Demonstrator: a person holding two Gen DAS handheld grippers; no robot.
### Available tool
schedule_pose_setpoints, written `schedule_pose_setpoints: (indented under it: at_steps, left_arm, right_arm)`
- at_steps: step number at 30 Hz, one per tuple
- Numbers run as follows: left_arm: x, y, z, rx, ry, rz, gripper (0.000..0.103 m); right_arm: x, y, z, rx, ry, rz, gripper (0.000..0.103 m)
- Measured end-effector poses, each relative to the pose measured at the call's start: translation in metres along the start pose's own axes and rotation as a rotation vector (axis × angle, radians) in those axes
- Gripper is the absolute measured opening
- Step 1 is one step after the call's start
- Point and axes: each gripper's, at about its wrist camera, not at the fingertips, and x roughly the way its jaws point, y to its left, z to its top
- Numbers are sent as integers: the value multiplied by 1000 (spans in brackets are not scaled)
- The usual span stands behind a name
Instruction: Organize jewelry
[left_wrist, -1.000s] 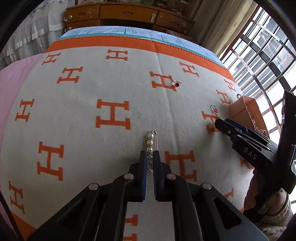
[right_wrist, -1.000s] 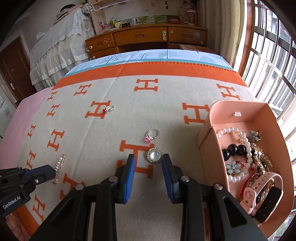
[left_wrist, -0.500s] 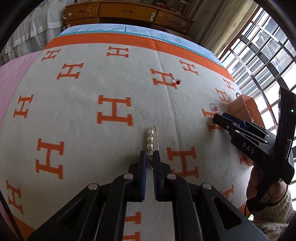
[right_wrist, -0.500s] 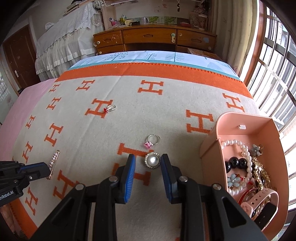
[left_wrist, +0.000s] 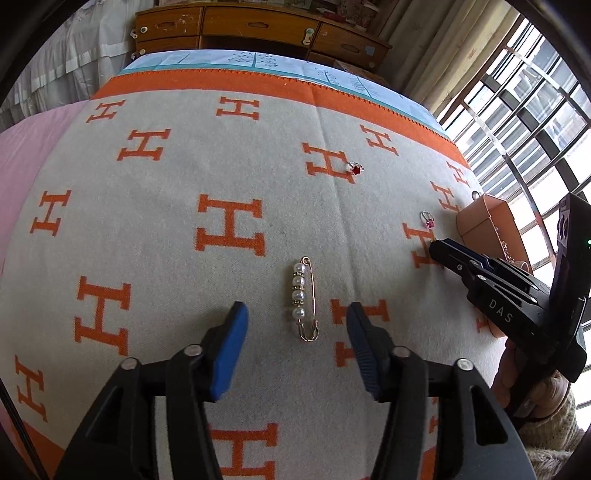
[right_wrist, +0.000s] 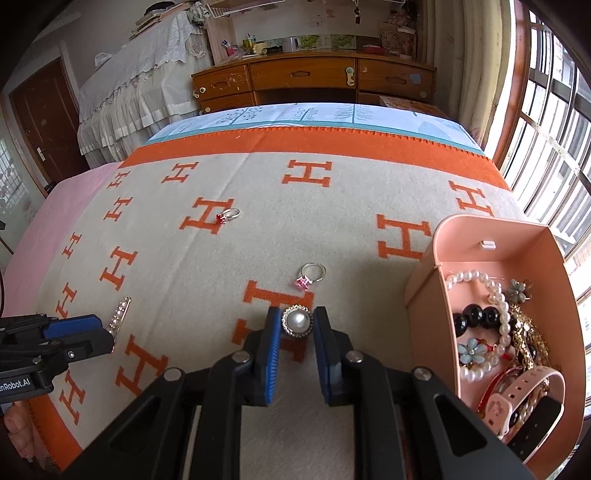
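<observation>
Two tools at work over the bed, four loose pieces left on the H-pattern blanket (right_wrist: 207, 280). Left tool (left_wrist: 295, 343): jaws opening, spread wide, nothing held; the pearl safety-pin brooch (left_wrist: 304, 297) lies flat on the blanket between and just ahead of the blue pads (left_wrist: 229, 347), touching neither. Right tool (right_wrist: 297, 332): jaws closing on the round pearl brooch (right_wrist: 296, 322), pads at its rhinestone rim, contact looks made but not certain.

Risks: the domed pearl brooch is gripped by its thin edge only, so it could squirt out forward or tip when lifted. Soft blanket gives under pressure, so the pads may snag the weave. Pink-stone ring (right_wrist: 309, 277) lies just beyond the right tool and could get nudged. Red-stone ring (right_wrist: 227, 215) is well apart, safe. Pink jewelry box (right_wrist: 491, 236) to the right is already crowded with beads, chains and a watch; a drop there may catch on the tangle or bounce off the wall.
</observation>
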Motion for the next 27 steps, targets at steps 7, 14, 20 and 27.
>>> schedule_pose_setpoints:
  at_steps: [7,14,20,27]
  left_arm:
    - [5,-7,2,34,8,54,44]
    - [15,-38,4,164,61,219,32]
    - [17,-51,10,159,107,210,11]
    - [-2,-75,17,119,83,87,11]
  right_arm:
    - [-17,4,-7,-1,-27,66,17]
    - [-45,6,-10,-23,-103,94,17]
    - [-67,-8,-13,9,-166,123,17]
    - [-104,-43,-16,56,-249,142,17]
